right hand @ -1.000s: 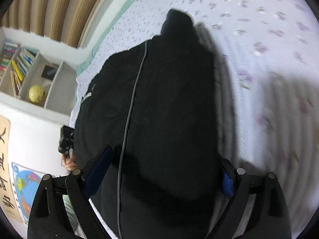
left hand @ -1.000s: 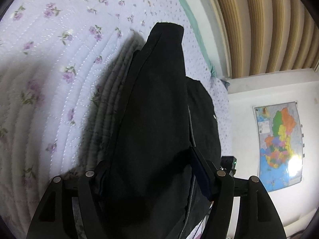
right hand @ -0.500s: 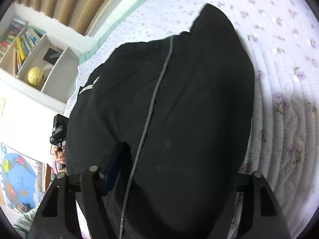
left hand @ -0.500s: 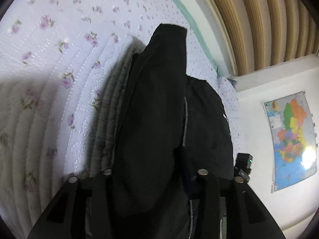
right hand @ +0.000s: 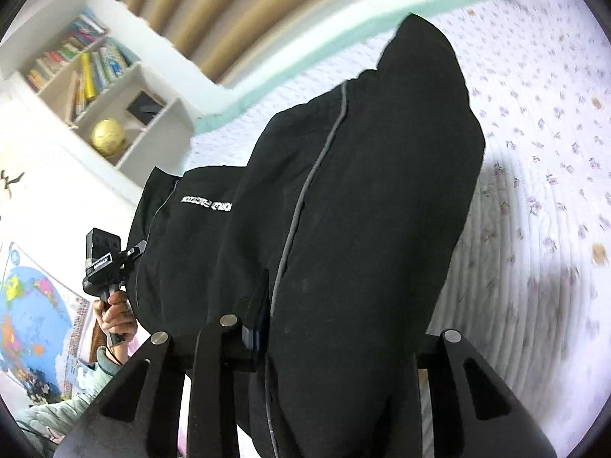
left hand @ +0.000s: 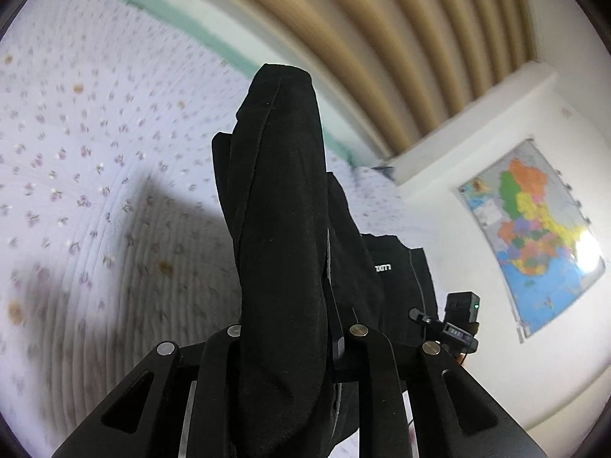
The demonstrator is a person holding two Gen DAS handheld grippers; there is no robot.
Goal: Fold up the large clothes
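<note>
A floral quilted bedspread [left hand: 95,198] fills the room below me. My left gripper [left hand: 290,337] and right gripper [right hand: 336,328], jaws just drawn in, each pinch a bunched end of the black trousers [right hand: 362,198], raised at twelve o'clock above the bed.

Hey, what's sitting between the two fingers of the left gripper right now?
A bunched fold of the black garment fills the gap of the left gripper, whose jaws have just been closing on it. The left wrist view shows this.
</note>
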